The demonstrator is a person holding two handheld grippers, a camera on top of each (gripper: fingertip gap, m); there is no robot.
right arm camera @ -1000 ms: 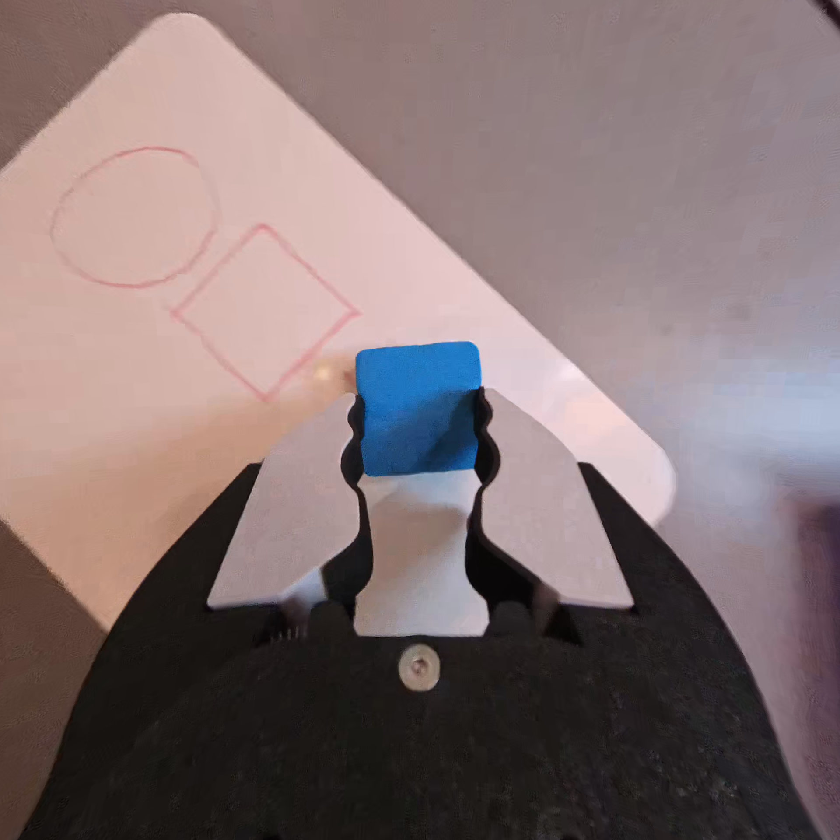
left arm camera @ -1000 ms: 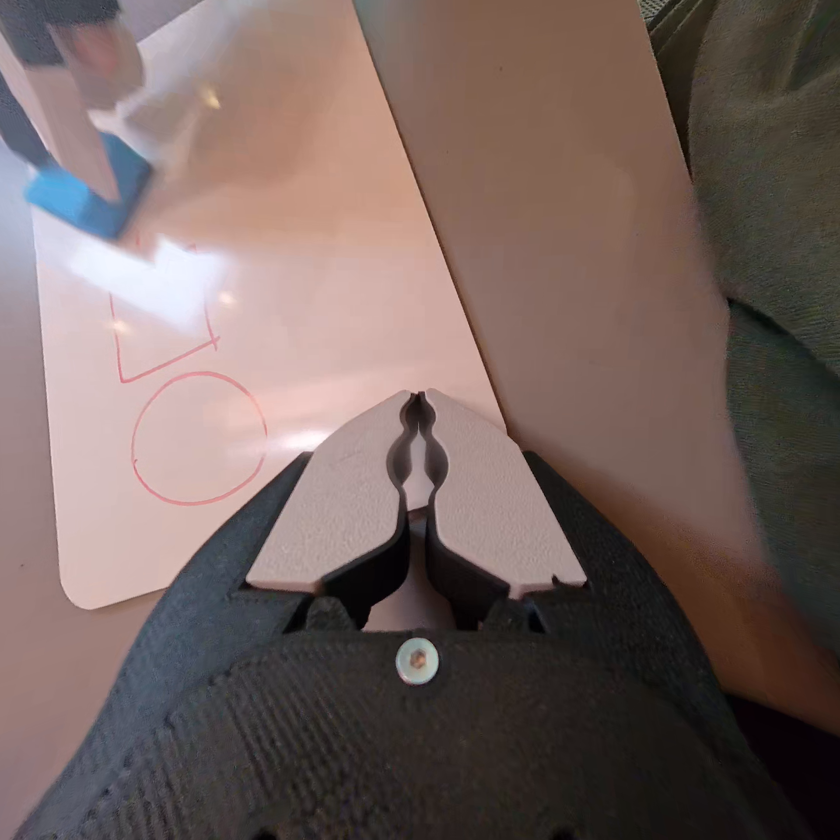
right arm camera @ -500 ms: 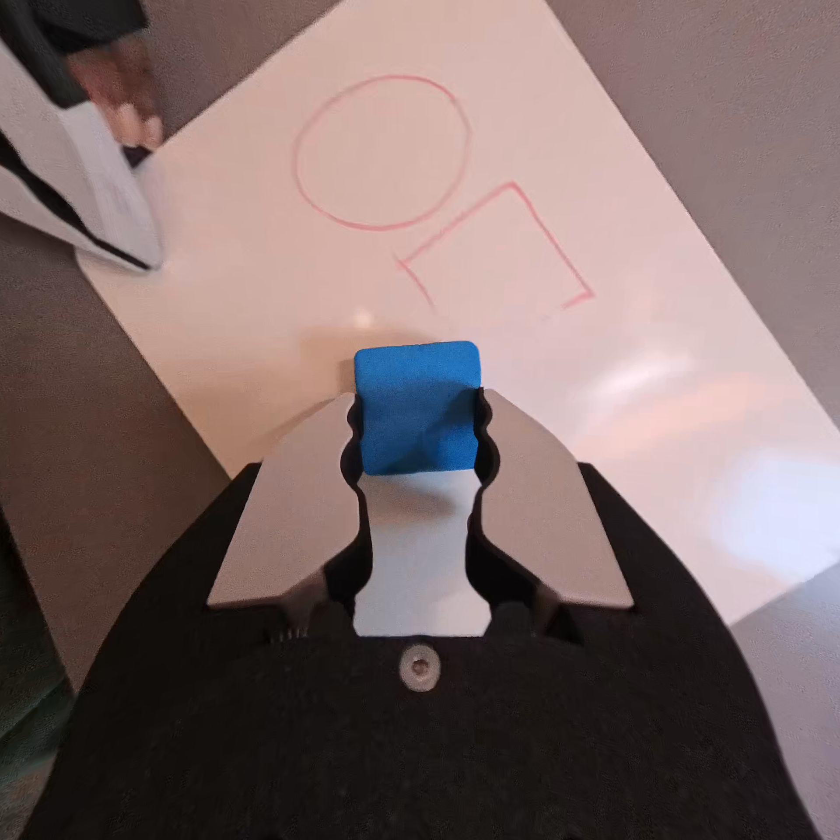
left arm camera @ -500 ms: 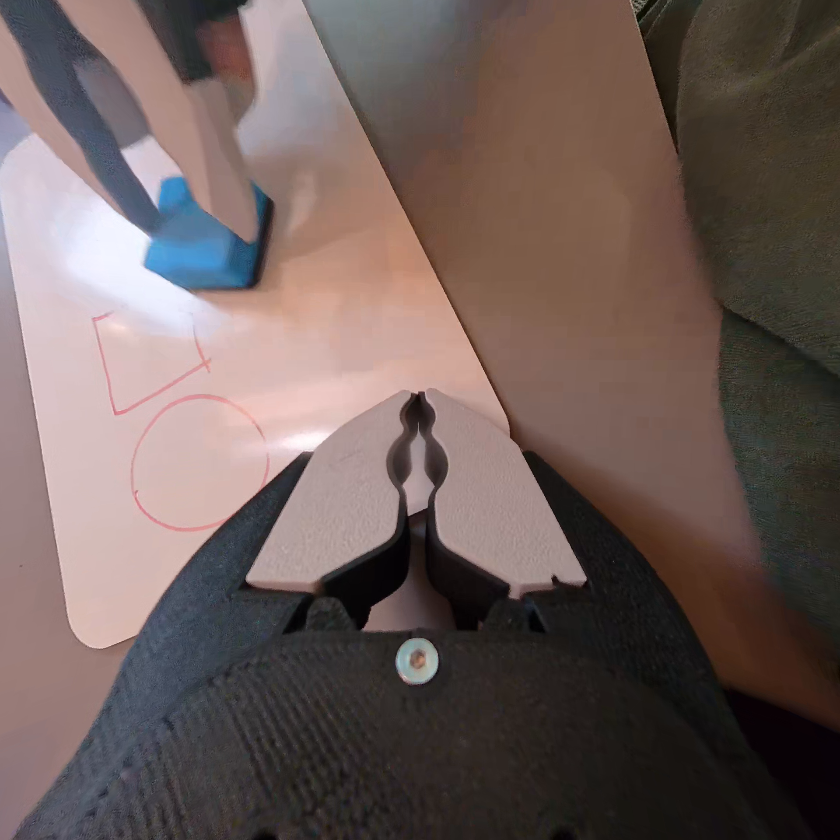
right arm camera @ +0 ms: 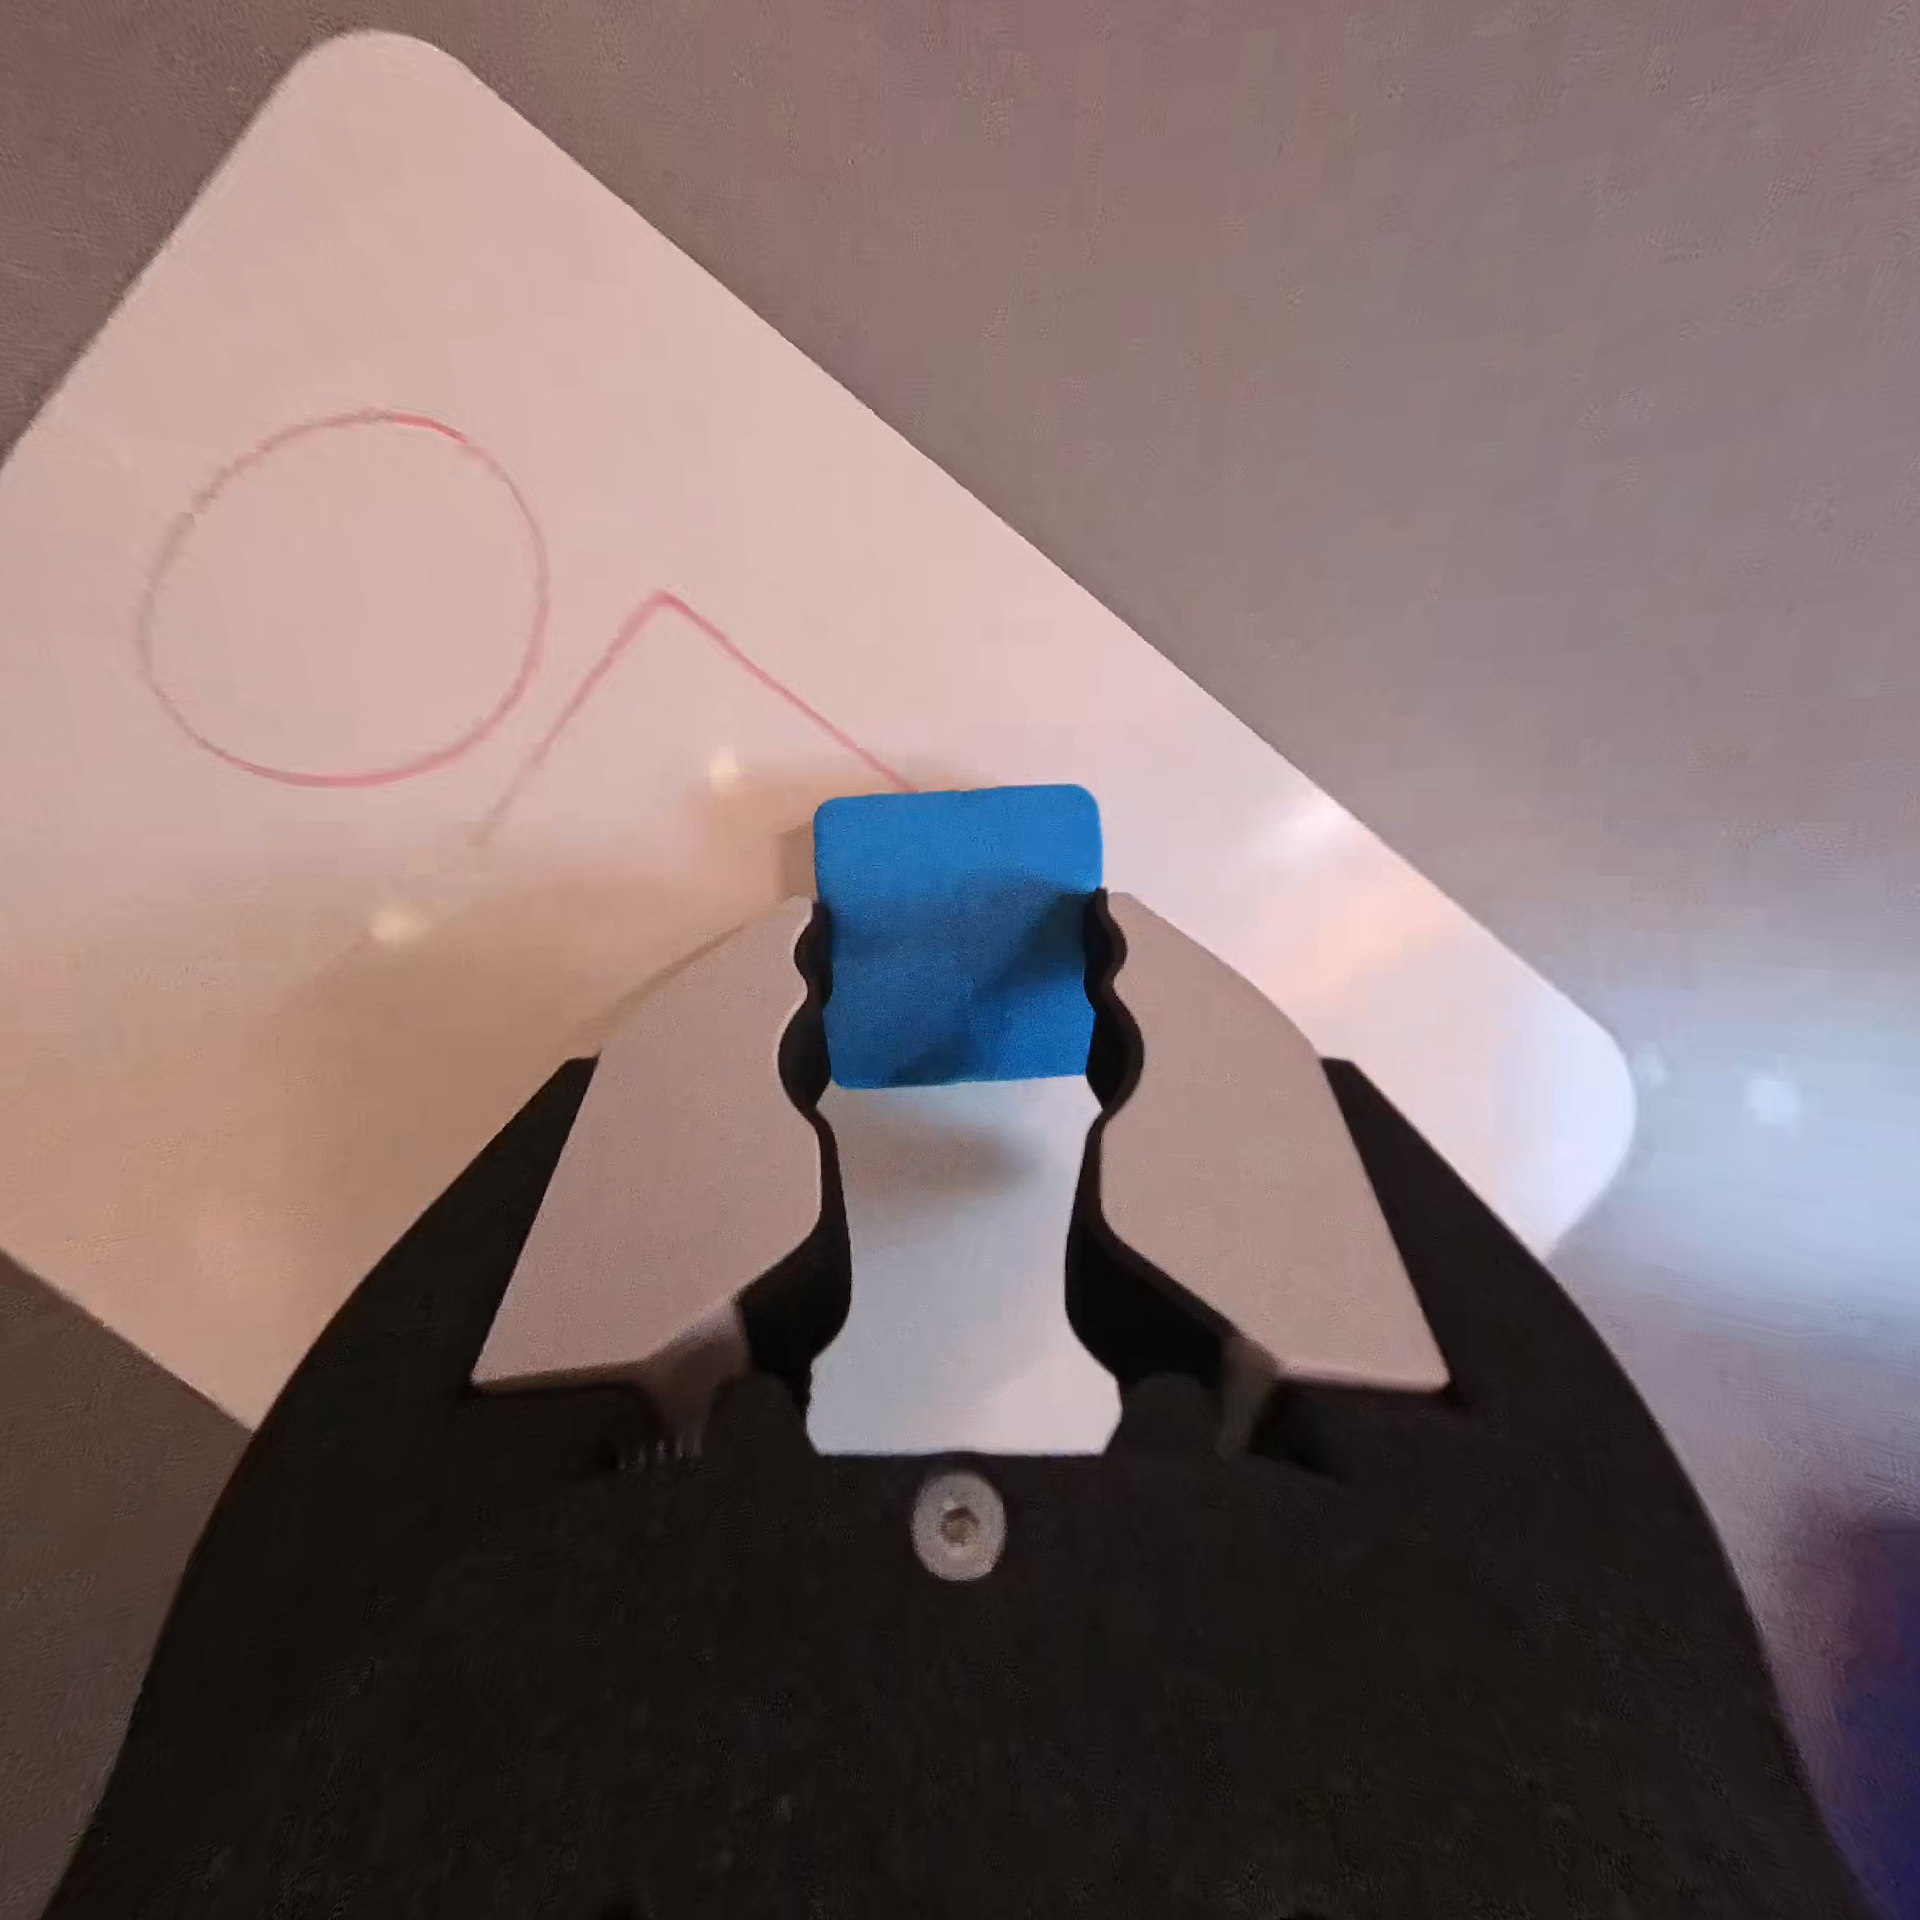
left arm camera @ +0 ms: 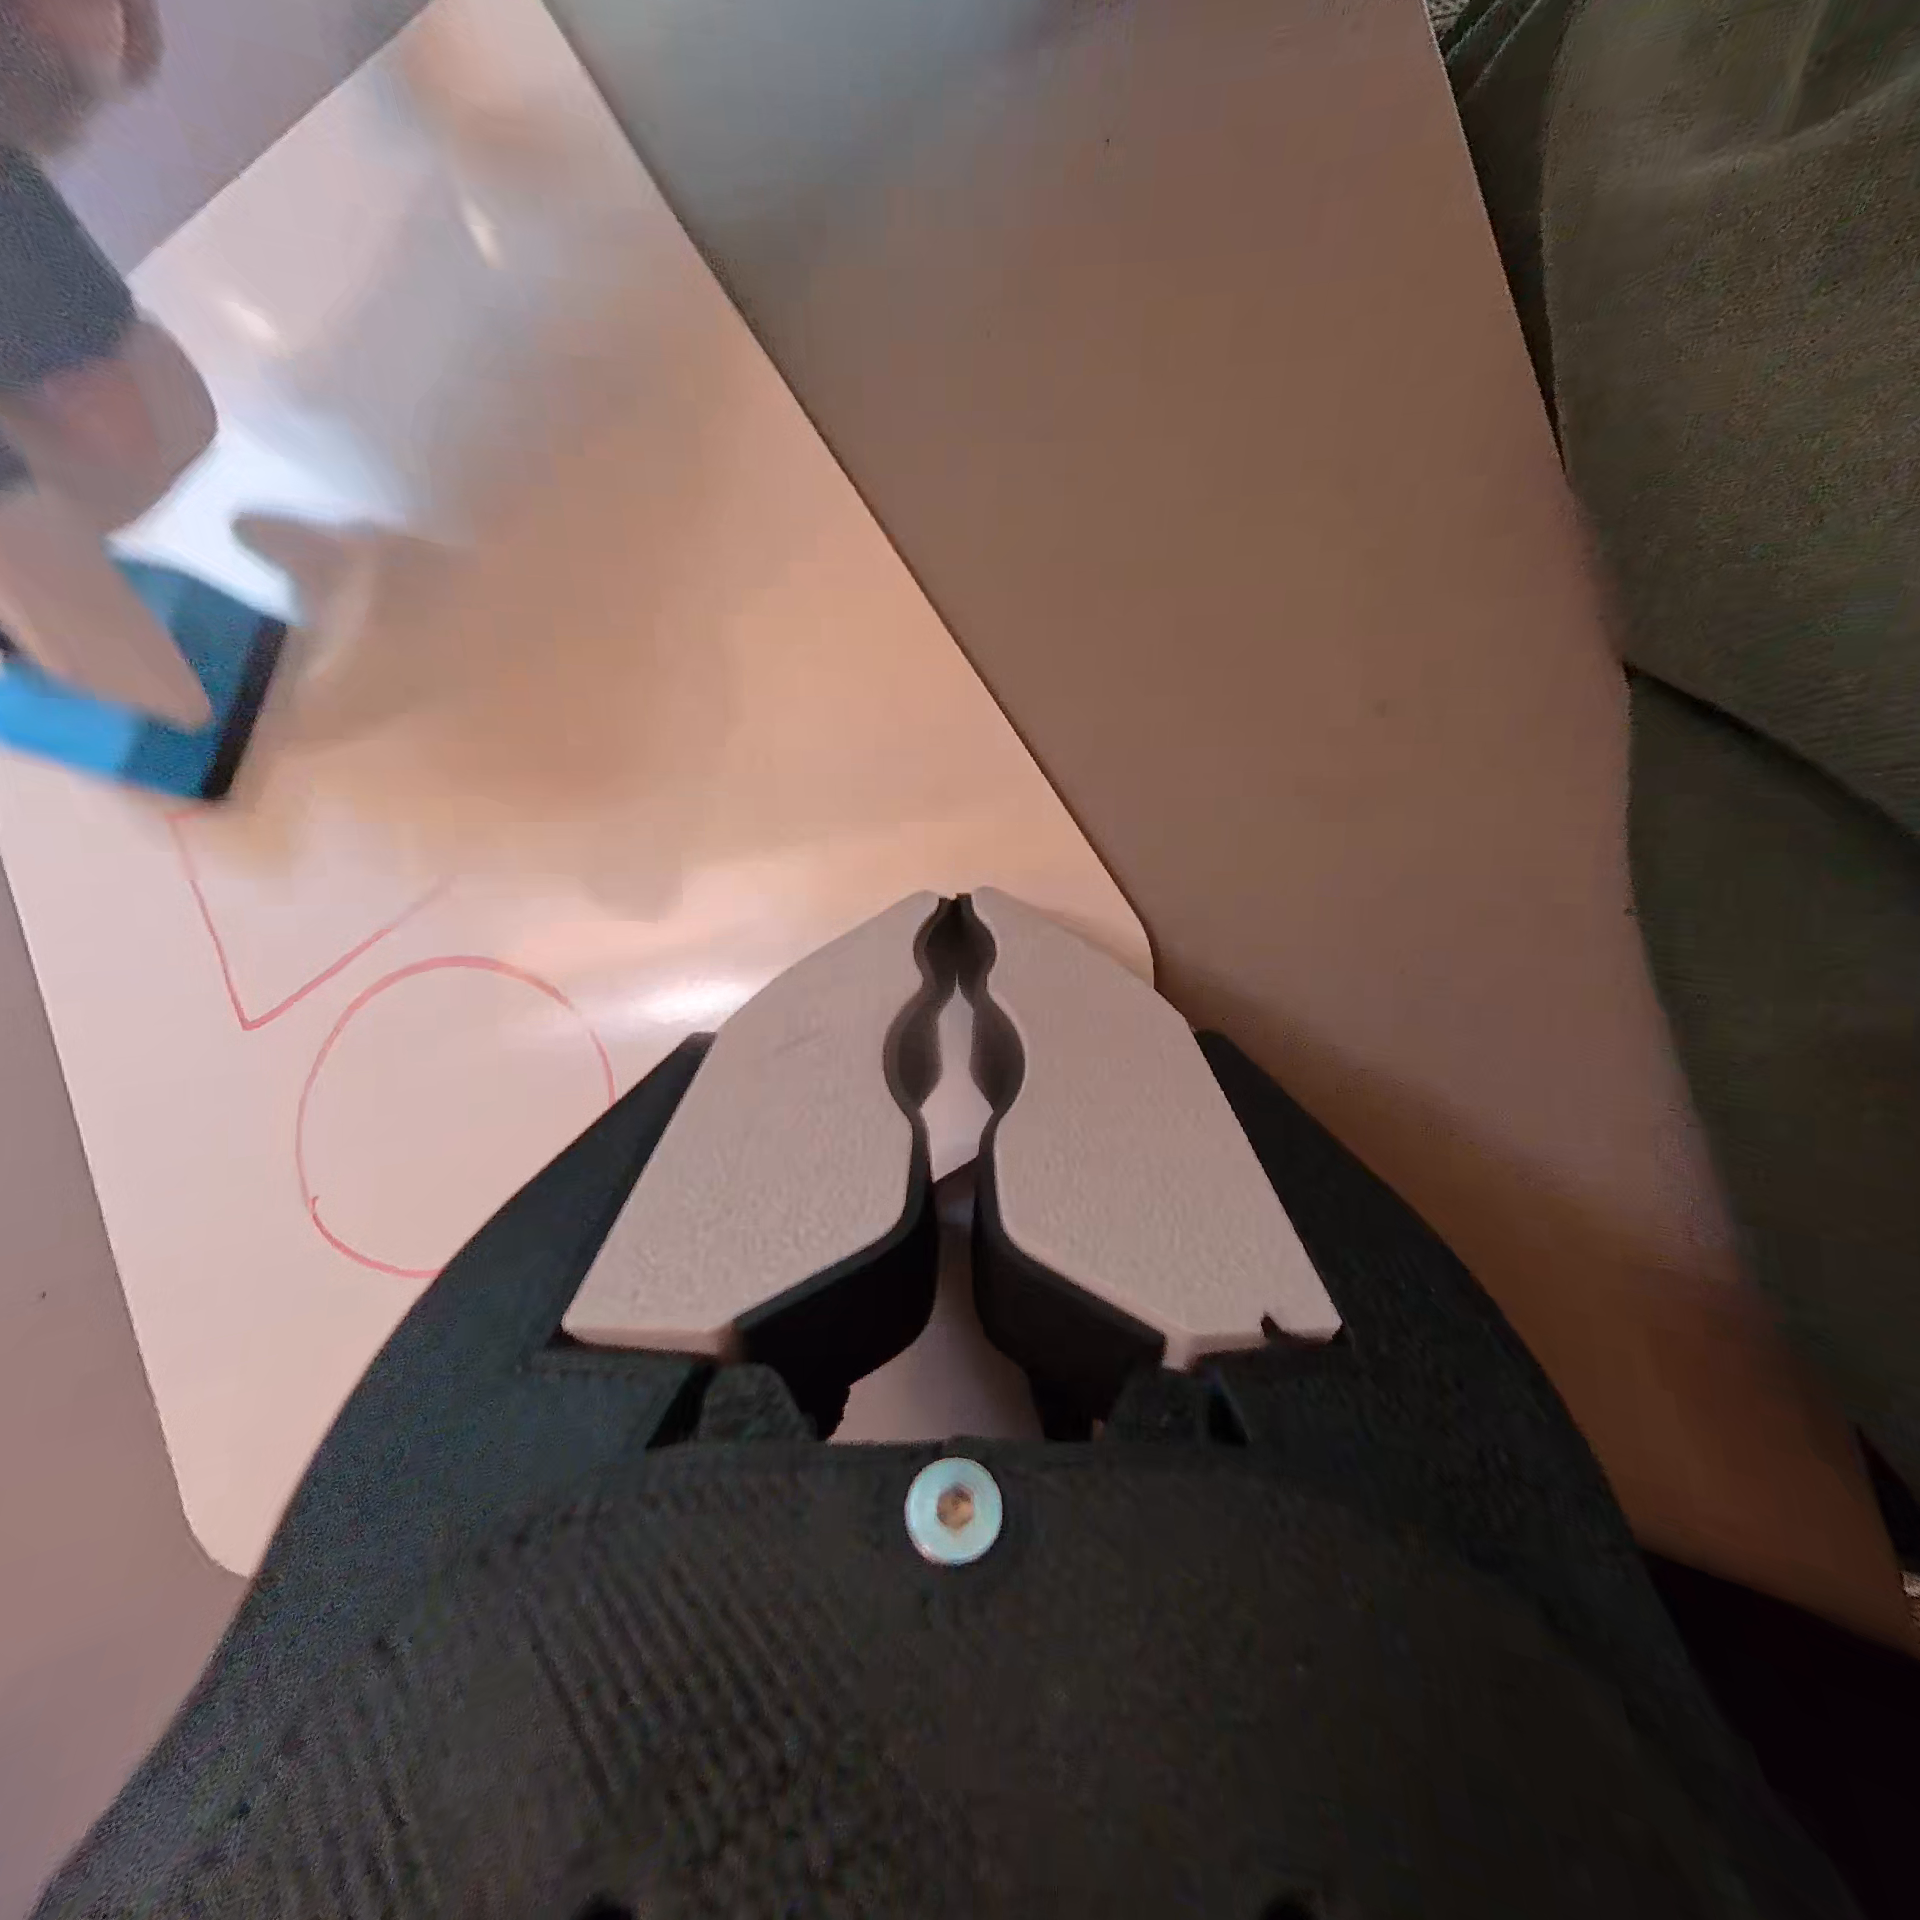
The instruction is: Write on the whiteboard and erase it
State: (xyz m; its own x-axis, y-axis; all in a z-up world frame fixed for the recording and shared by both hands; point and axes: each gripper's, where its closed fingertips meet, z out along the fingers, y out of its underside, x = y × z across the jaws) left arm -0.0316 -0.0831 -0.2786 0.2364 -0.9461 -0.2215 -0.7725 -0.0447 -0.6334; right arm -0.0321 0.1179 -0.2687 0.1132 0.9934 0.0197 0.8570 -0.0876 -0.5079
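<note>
A white whiteboard [right arm camera: 935,540] lies flat on the table and bears a red circle [right arm camera: 343,597] and the remains of a red square [right arm camera: 727,675]. My right gripper [right arm camera: 954,914] is shut on a blue eraser [right arm camera: 954,935], which presses on the board at the square's corner. In the left wrist view the eraser [left arm camera: 125,707] shows blurred at the far left, over the square [left arm camera: 301,945] beside the circle [left arm camera: 457,1112]. My left gripper [left arm camera: 956,902] is shut with nothing between its pads and rests on the whiteboard [left arm camera: 623,623] near its corner.
A grey-brown table [right arm camera: 1351,312] surrounds the board. A person's green sleeve [left arm camera: 1745,520] runs along the right edge of the left wrist view. A dim purple patch [right arm camera: 1860,1621] sits at the right of the right wrist view. There is about 20 cm between the tips of the two grippers.
My right gripper has swept the eraser back and forth over the square, and more of its lines are gone. The left gripper has stayed shut on the board's corner.
</note>
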